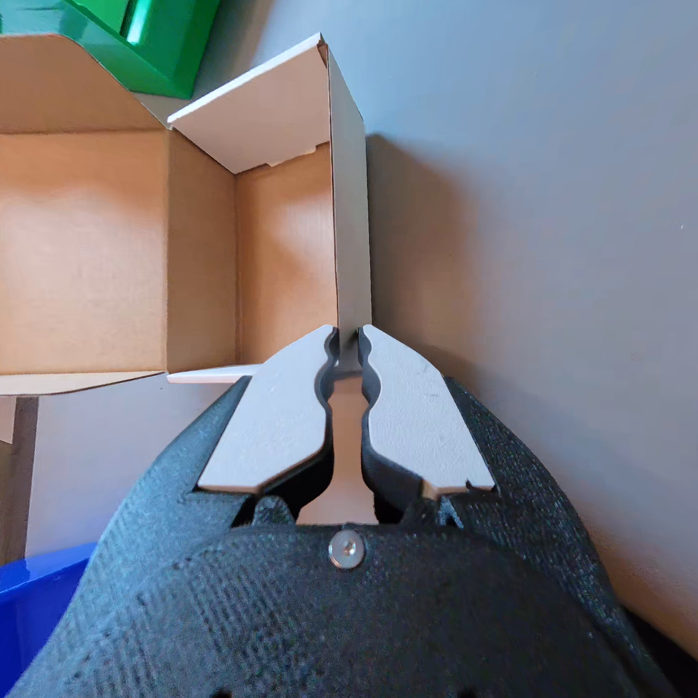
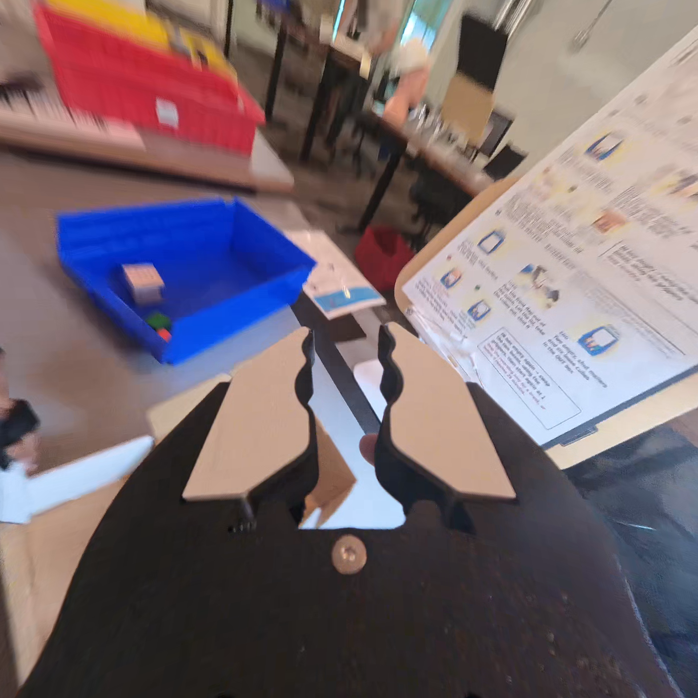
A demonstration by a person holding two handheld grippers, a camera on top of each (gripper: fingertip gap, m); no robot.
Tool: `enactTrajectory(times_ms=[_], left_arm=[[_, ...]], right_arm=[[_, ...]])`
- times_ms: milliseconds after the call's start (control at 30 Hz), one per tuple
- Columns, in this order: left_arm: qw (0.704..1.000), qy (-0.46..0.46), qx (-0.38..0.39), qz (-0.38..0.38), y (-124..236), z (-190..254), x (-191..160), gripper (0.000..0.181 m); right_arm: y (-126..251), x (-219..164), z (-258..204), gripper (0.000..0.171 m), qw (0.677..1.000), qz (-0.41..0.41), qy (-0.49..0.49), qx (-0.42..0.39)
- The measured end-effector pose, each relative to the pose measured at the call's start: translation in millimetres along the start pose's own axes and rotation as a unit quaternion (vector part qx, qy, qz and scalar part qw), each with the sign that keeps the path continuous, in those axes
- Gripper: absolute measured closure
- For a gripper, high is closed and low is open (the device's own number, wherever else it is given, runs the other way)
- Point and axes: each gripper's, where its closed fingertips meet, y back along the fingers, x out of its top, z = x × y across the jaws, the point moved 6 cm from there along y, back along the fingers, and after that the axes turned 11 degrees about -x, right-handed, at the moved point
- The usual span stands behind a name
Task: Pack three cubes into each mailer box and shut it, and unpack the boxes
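In the left wrist view an open cardboard mailer box [image 1: 94, 245] lies on the grey table, brown inside and white outside, with no cubes showing in it. My left gripper [image 1: 347, 332] is shut on the box's upright front flap [image 1: 349, 226], pinching its near edge. In the right wrist view my right gripper [image 2: 345, 340] is open and empty, held above the table. A blue bin [image 2: 196, 272] beyond it holds a pale puzzle cube [image 2: 143, 281] and a cube with green and orange faces [image 2: 160, 325] in its near corner. The view is blurred.
A green bin [image 1: 143, 49] stands behind the mailer box and a blue bin corner [image 1: 34, 604] is at lower left. In the right wrist view a clipboard with an instruction sheet [image 2: 547, 283] stands at the right, a red crate [image 2: 151, 83] at the back, and cardboard [image 2: 332, 479] lies under the gripper. Left tips to right tips: about 30 cm.
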Motion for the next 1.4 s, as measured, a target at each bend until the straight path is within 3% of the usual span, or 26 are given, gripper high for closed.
enactTrajectory(times_ms=[67,167,267,400,500,633,867,967,1033,1133,1233,1400], left_arm=[[1.0,0.008,0.001,0.013,4,-3,-1,0.169],[0.998,0.028,-0.022,0.055,17,-2,-1,0.16],[0.986,0.07,-0.045,0.144,49,-9,-2,0.154],[0.967,0.137,0.042,0.21,118,-51,-27,0.151],[0.969,0.169,0.127,0.128,164,-92,-71,0.142],[0.973,0.201,0.109,-0.011,191,-134,-129,0.13],[0.938,0.226,-0.057,-0.255,159,-141,-210,0.112],[0.918,0.23,-0.094,-0.31,140,-136,-230,0.116],[0.911,0.231,-0.105,-0.326,131,-134,-236,0.132],[0.916,0.225,-0.094,-0.318,134,-140,-227,0.137],[0.932,0.227,-0.052,-0.278,155,-155,-194,0.137],[0.963,0.207,-0.026,-0.173,167,-153,-80,0.137]], right_arm=[[36,1,-7,0.139,0.997,0.054,-0.046,-0.009],[80,-28,-24,0.139,0.989,0.102,-0.098,-0.049],[107,-83,-44,0.139,0.982,0.092,-0.13,-0.097],[125,-150,-63,0.139,0.979,0.047,-0.143,-0.138],[124,-167,-70,0.14,0.983,0.024,-0.111,-0.144],[118,-158,-71,0.141,0.986,0.035,-0.091,-0.134],[117,-165,-71,0.141,0.985,0.032,-0.106,-0.133],[120,-169,-66,0.142,0.983,0.027,-0.109,-0.145],[123,-170,-65,0.142,0.983,0.027,-0.1,-0.153],[125,-168,-65,0.142,0.983,0.031,-0.083,-0.16],[126,-165,-64,0.144,0.983,0.039,-0.068,-0.169],[128,-164,-61,0.144,0.981,0.045,-0.084,-0.169]])
